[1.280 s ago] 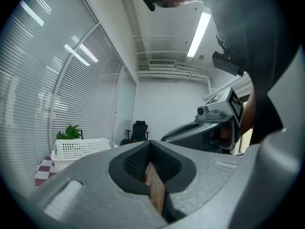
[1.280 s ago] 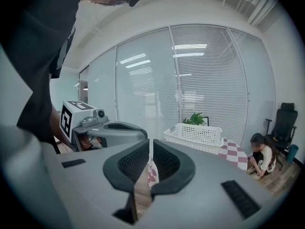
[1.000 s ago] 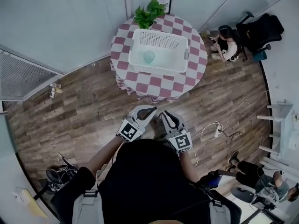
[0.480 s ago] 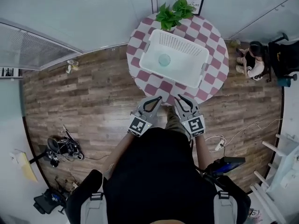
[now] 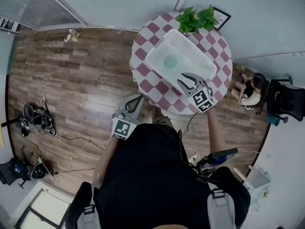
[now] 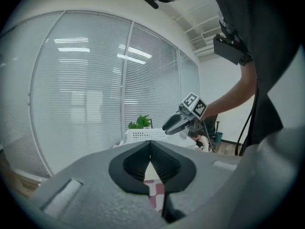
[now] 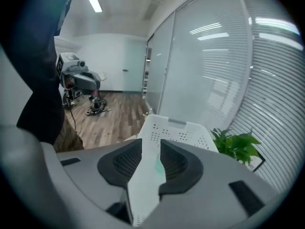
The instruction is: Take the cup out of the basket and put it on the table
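Observation:
A pale green cup point(image 5: 170, 61) stands inside the white perforated basket point(image 5: 190, 51) on the round checkered table point(image 5: 147, 73). My right gripper point(image 5: 188, 80) hangs over the basket's near rim. Its jaws have just been opening and stand open with nothing between them. In the right gripper view point(image 7: 151, 144) the basket point(image 7: 176, 130) lies straight ahead, and a sliver of the cup point(image 7: 157, 165) shows through the gap. My left gripper point(image 5: 135, 101) is shut and empty, over the floor beside the table's left edge. The left gripper view point(image 6: 150, 144) shows its pads meeting.
A potted plant point(image 5: 195, 18) and a small framed picture point(image 5: 220, 18) stand on the table behind the basket. A person point(image 5: 250, 89) sits on the floor right of the table beside an office chair point(image 5: 283, 101). Cables and gear point(image 5: 35, 118) lie on the wooden floor at left.
The table has come closer in view. My right gripper has reached forward over the basket's near rim and its jaws have spread. My left gripper stayed back, left of the table.

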`<state>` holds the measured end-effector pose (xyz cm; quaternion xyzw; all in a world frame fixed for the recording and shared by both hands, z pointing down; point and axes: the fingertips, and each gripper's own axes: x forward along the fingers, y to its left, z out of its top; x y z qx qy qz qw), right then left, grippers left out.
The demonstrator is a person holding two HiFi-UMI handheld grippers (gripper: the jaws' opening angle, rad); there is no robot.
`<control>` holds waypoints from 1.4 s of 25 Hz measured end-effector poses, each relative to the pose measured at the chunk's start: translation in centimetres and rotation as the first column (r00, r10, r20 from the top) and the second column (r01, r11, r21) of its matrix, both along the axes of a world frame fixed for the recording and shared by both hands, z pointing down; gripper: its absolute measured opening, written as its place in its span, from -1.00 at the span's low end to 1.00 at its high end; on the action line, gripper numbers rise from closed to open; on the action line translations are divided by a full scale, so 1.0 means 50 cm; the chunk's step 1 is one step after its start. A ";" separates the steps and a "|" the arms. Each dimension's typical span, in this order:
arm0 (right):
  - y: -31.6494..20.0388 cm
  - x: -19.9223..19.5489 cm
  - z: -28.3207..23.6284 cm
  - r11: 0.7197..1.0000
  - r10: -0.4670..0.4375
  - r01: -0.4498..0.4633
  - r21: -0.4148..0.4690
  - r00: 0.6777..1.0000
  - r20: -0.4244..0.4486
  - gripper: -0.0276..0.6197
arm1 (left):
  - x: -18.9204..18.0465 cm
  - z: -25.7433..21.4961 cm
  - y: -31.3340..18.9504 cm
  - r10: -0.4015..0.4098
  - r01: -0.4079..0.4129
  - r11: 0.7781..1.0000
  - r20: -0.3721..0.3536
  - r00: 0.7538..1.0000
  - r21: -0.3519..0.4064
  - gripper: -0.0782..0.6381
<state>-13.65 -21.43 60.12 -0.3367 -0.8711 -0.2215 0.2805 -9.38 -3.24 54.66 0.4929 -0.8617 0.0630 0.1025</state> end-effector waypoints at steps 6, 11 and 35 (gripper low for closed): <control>0.025 -0.086 0.147 0.946 -0.241 0.277 0.171 0.949 -0.201 -0.50 | -0.005 0.030 0.122 -0.167 0.168 0.979 0.016 0.986 -0.116 -0.77; 0.042 -0.104 0.267 0.810 -0.371 0.480 0.338 0.865 -0.339 -0.49 | -0.007 0.032 0.231 -0.347 0.347 0.931 0.015 0.938 -0.113 -0.77; 0.006 -0.162 0.417 0.743 -0.232 0.526 0.415 0.783 -0.577 -0.50 | 0.050 0.061 0.409 -0.607 0.600 0.791 -0.026 0.794 -0.121 -0.77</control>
